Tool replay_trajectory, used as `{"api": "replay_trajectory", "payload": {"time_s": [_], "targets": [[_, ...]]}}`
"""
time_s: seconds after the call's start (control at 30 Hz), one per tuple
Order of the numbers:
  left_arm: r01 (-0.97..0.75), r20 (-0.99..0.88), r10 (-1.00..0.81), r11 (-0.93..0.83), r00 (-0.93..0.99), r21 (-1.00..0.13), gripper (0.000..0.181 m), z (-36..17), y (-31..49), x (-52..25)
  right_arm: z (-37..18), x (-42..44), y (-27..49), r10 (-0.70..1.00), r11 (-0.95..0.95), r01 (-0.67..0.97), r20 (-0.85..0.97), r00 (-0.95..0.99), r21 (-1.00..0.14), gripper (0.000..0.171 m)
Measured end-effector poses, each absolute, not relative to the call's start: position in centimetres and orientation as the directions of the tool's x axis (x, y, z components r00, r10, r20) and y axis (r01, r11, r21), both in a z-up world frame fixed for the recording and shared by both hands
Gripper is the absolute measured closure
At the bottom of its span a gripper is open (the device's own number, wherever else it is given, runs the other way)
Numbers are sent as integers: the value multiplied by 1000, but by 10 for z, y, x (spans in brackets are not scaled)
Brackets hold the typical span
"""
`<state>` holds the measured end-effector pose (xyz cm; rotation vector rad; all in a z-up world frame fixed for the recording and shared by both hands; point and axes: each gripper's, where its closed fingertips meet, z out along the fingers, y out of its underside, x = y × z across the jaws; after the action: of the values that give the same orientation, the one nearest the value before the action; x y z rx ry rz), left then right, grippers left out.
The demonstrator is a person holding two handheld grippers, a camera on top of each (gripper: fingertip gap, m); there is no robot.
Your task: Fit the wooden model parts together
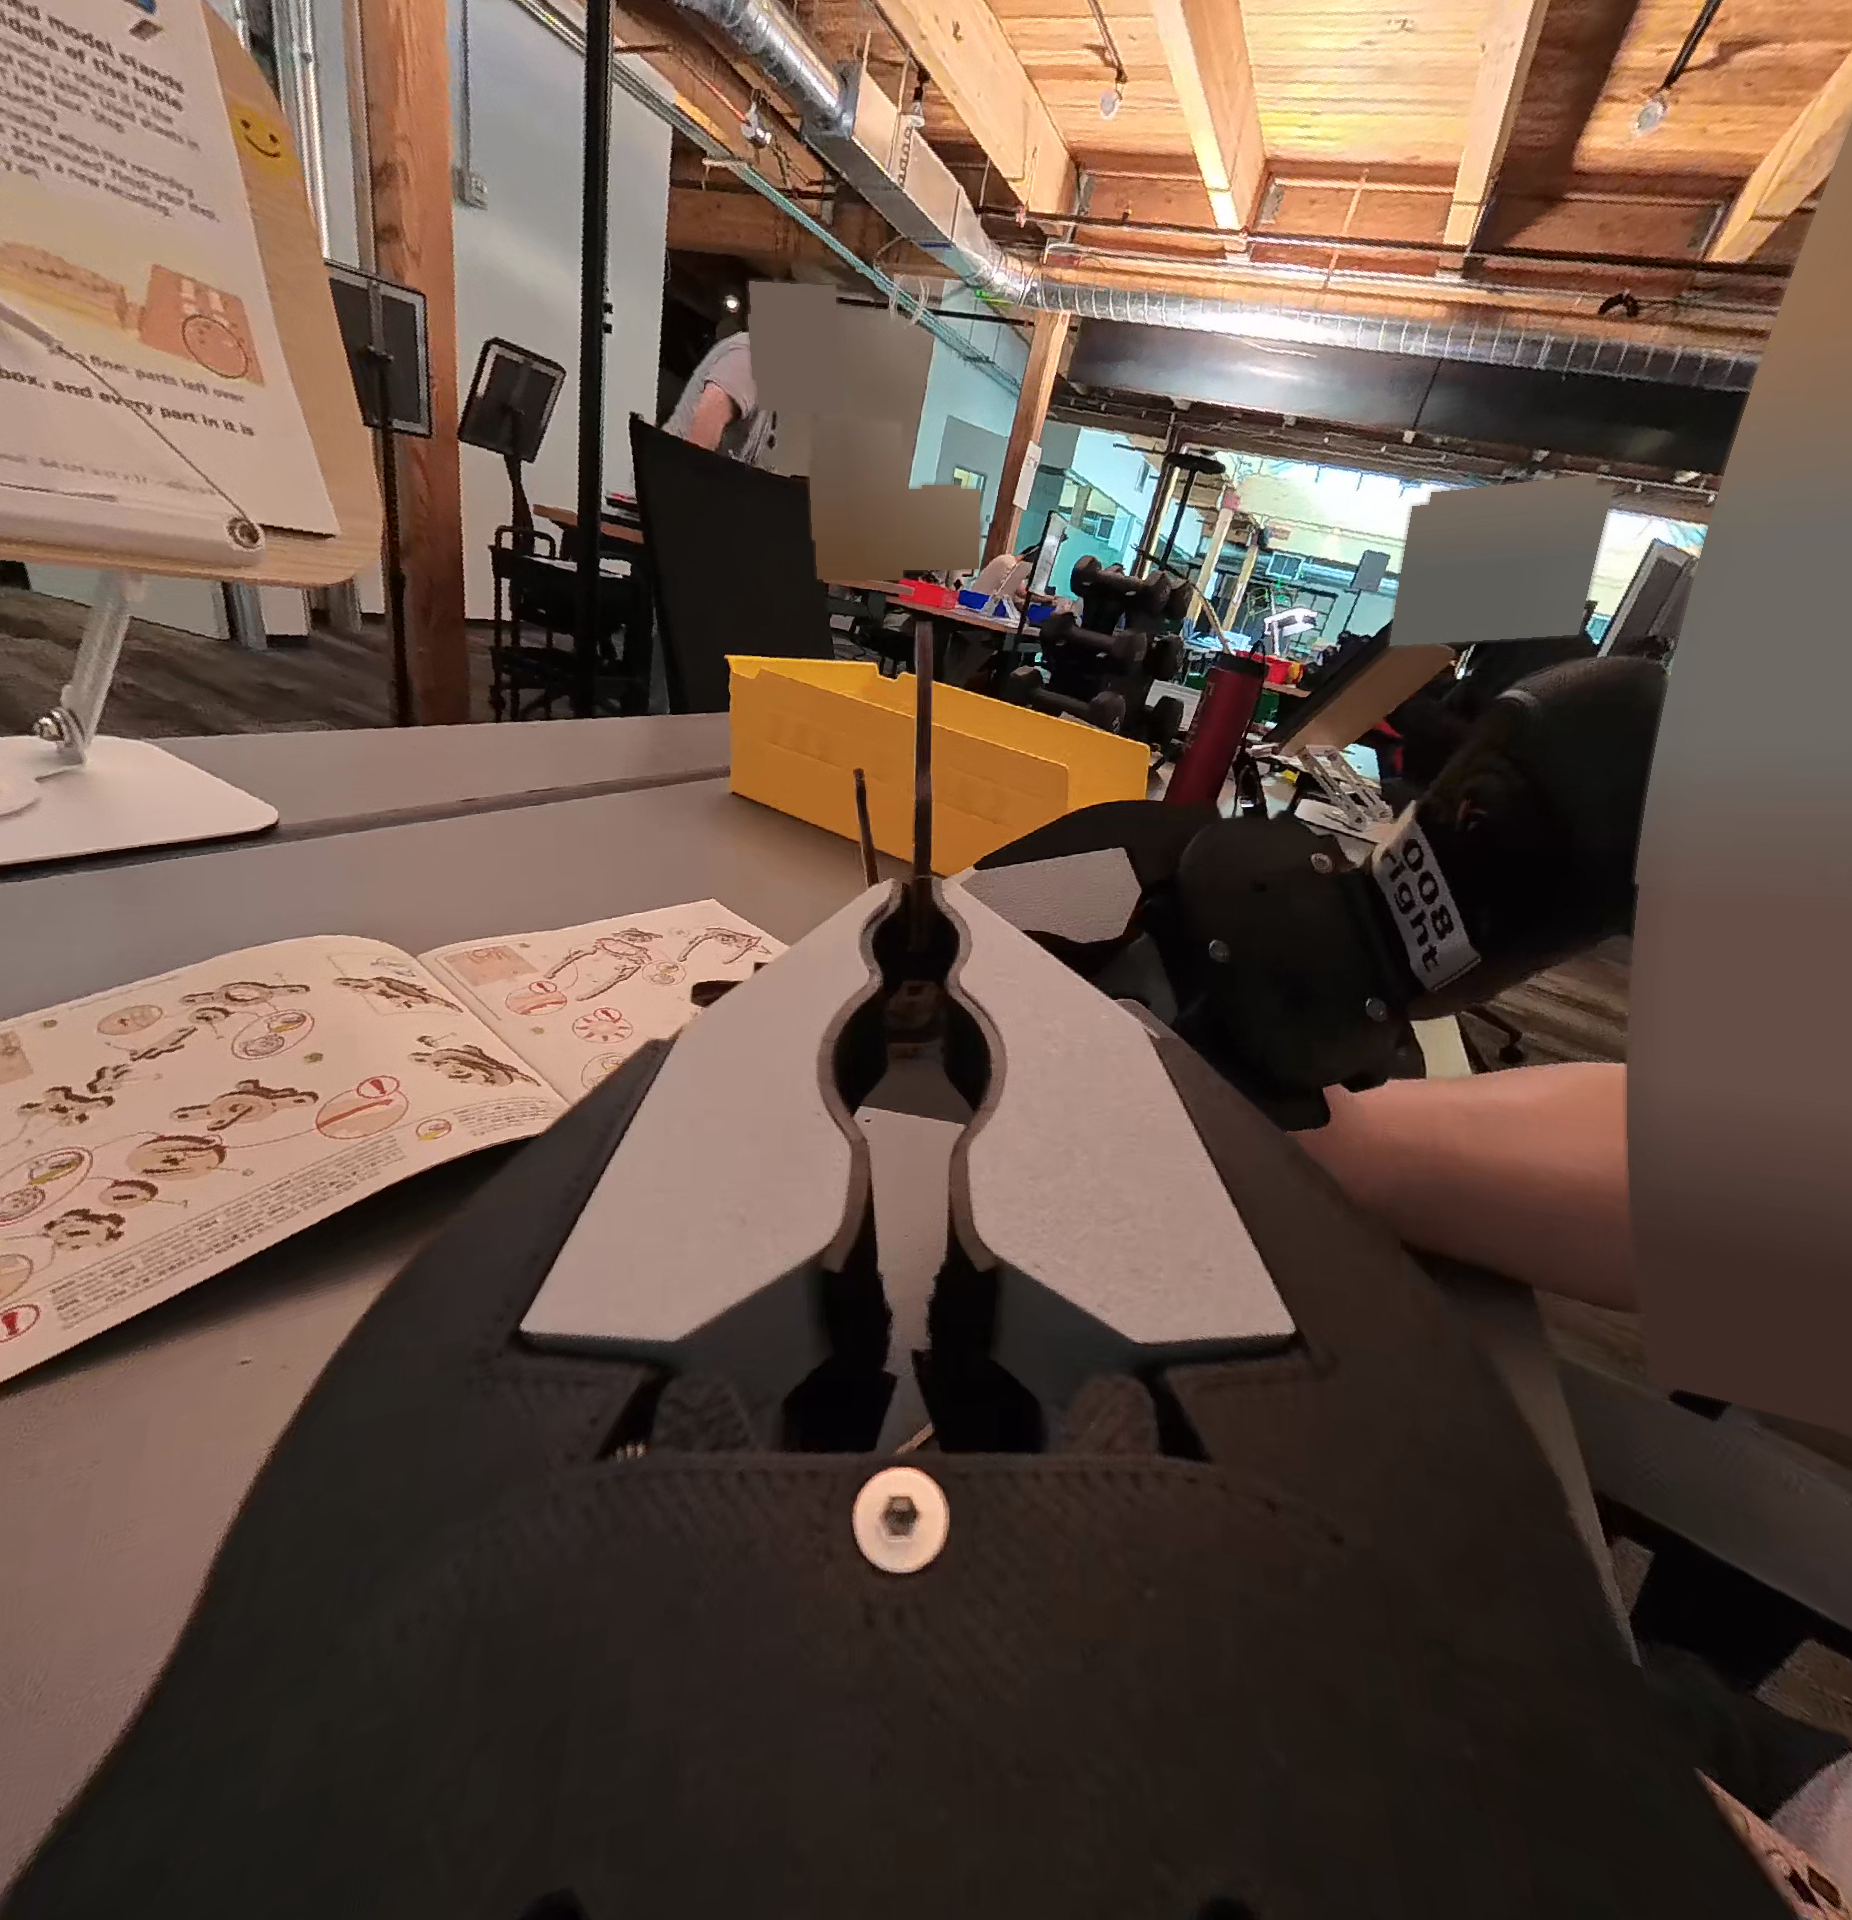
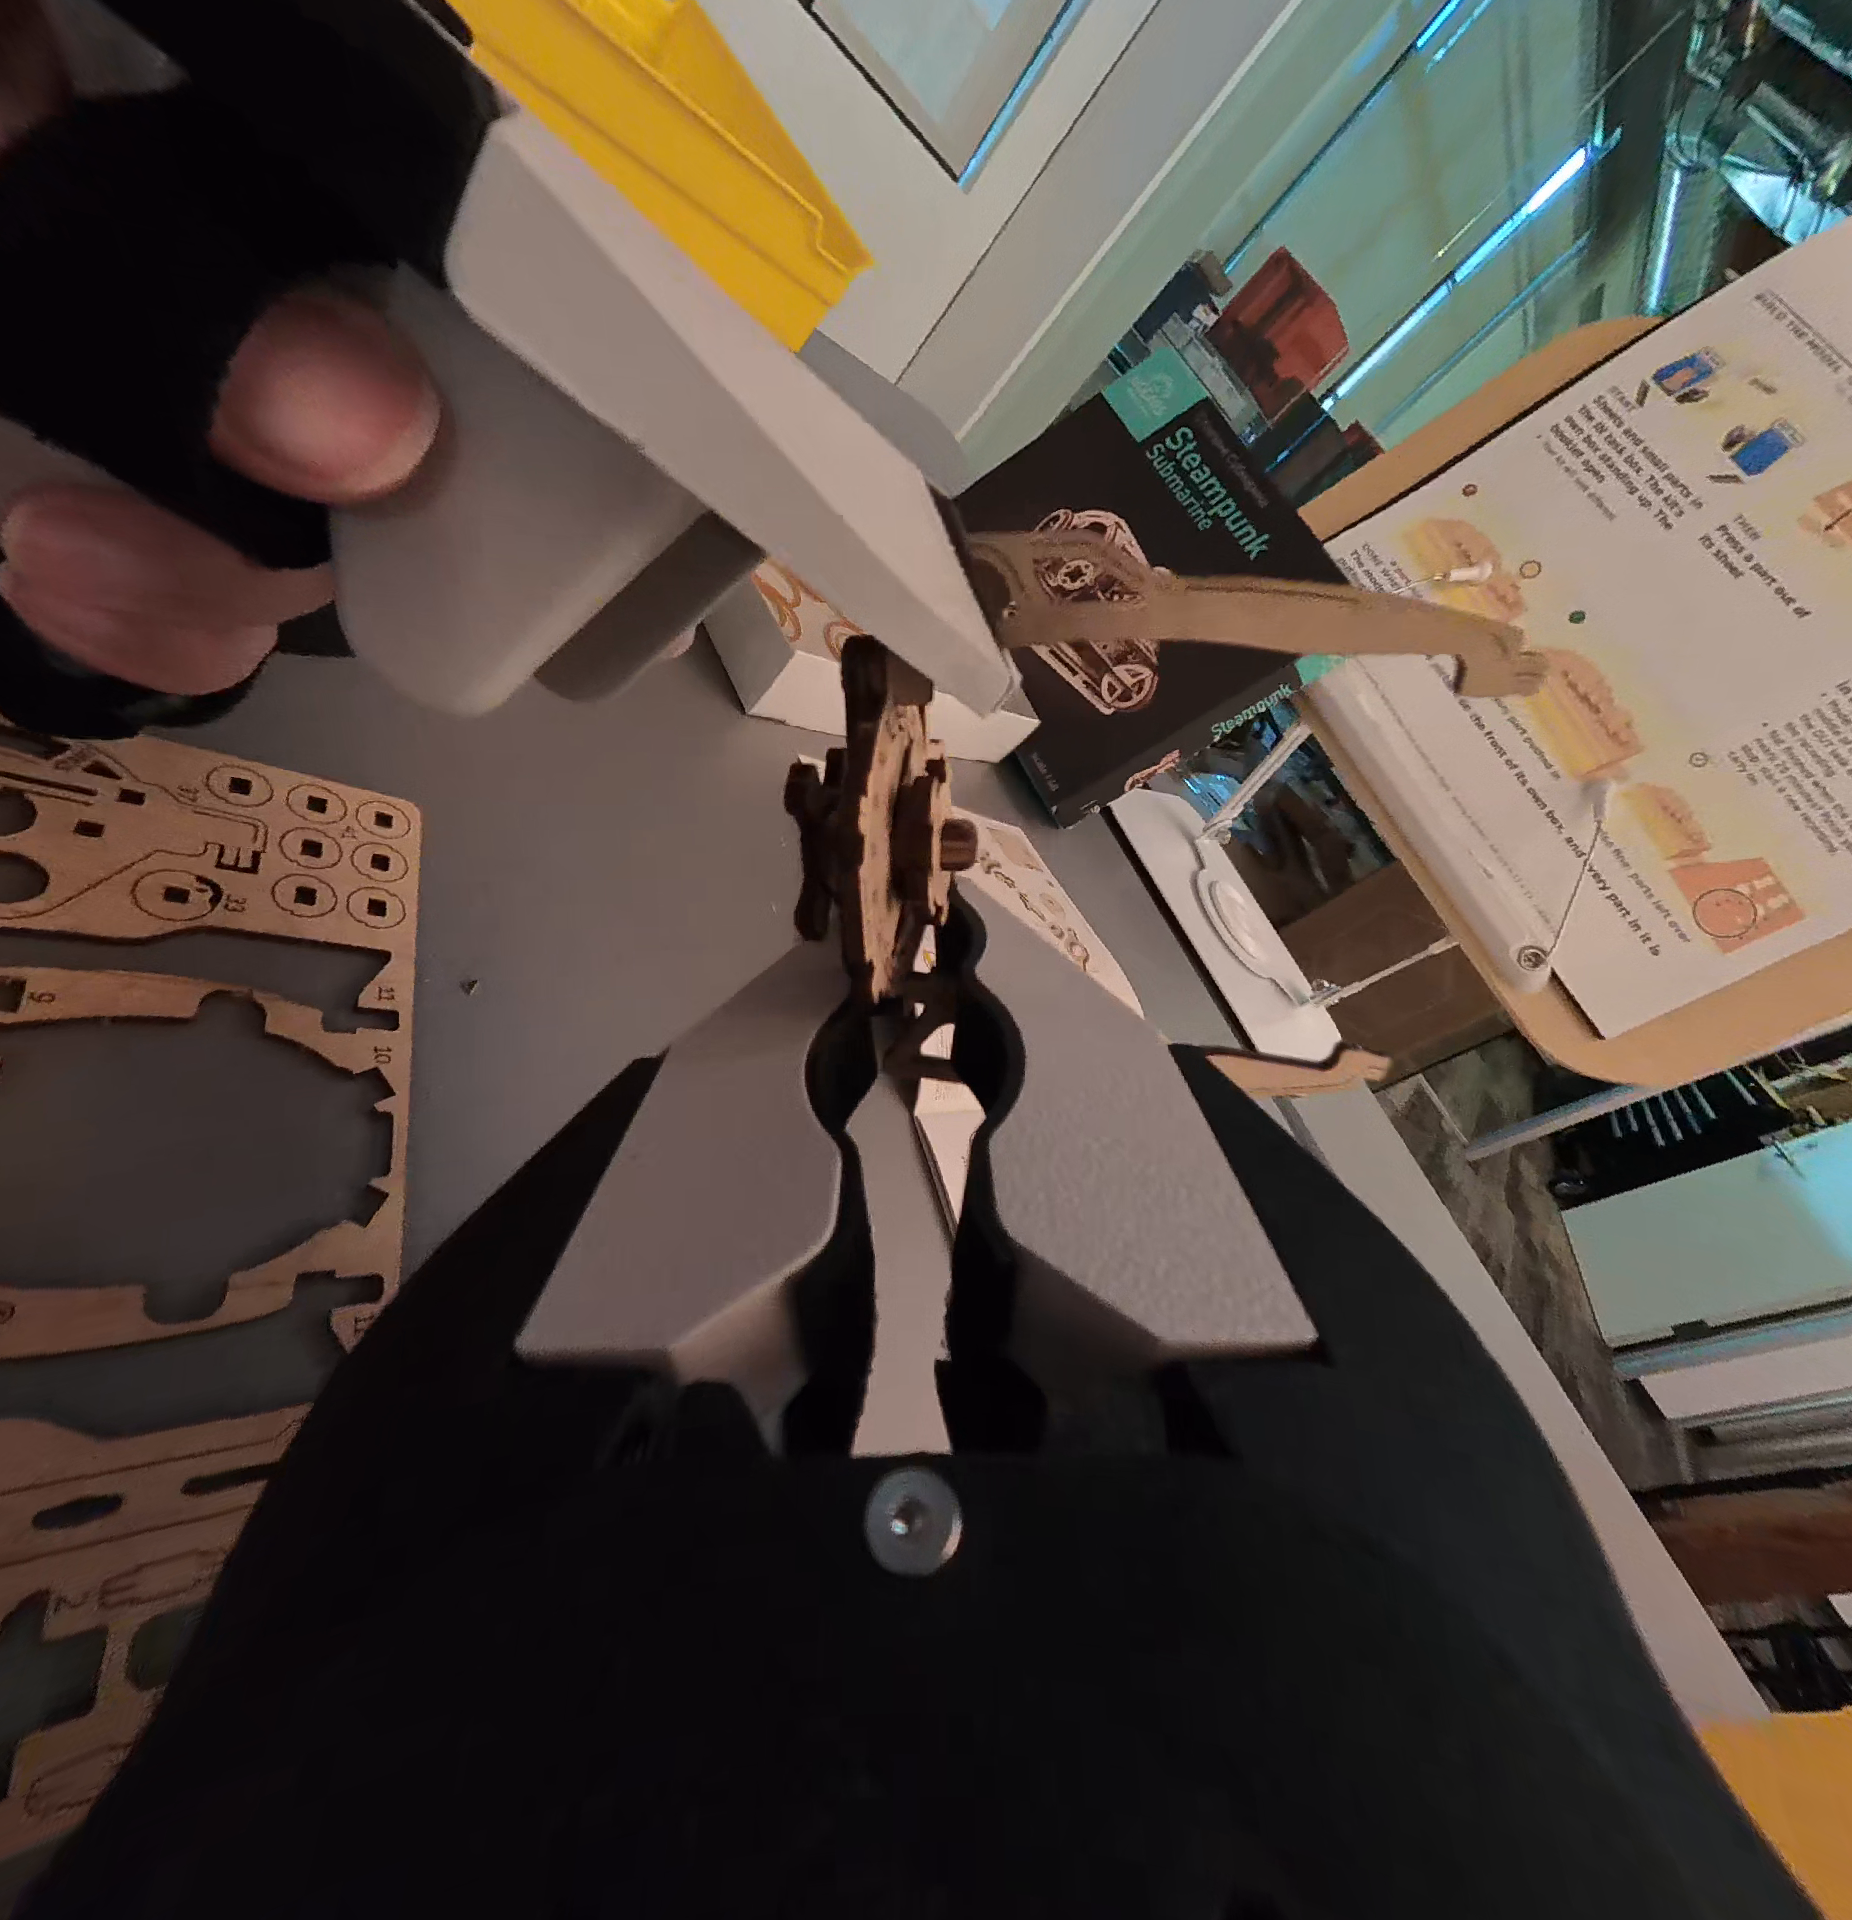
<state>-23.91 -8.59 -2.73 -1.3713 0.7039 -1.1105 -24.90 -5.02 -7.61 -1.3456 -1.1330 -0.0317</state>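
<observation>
- The left gripper point(image 1: 914, 894) has its jaws pressed together on a long thin wooden strip point(image 2: 1254, 613). The strip pokes out past the tips.
- In the left wrist view the strip point(image 1: 922, 748) is seen edge-on, like a dark stick standing up from the tips.
- In the right wrist view the left gripper point(image 2: 979, 623) comes in from the upper left, with a gloved hand point(image 2: 174, 343) on it. Its strip points off to the right.
- The right gripper point(image 2: 906, 961) has its jaws squeezed on a small wooden gear piece point(image 2: 886, 831). The piece sticks up just past the tips.
- The top of the gear piece is just under the left gripper's tip. I cannot tell if they touch.
- A wooden sheet point(image 2: 174, 1039) with cut-out holes lies flat on the grey table point(image 2: 610, 831), to the left of the right gripper.
- An open booklet point(image 1: 278, 1081) with drawings lies on the table point(image 1: 486, 883).
- A yellow bin point(image 1: 901, 758) sits farther back.
- A dark box point(image 2: 1140, 603) stands behind the strip.
</observation>
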Motion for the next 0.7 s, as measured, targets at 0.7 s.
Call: {"api": "replay_trajectory", "payload": {"time_s": [0.7], "targets": [[197, 237, -896, -173, 374, -965, 181, -32, -84, -239, -85, -247, -49, 527, 312, 716, 740, 417, -625, 166]]}}
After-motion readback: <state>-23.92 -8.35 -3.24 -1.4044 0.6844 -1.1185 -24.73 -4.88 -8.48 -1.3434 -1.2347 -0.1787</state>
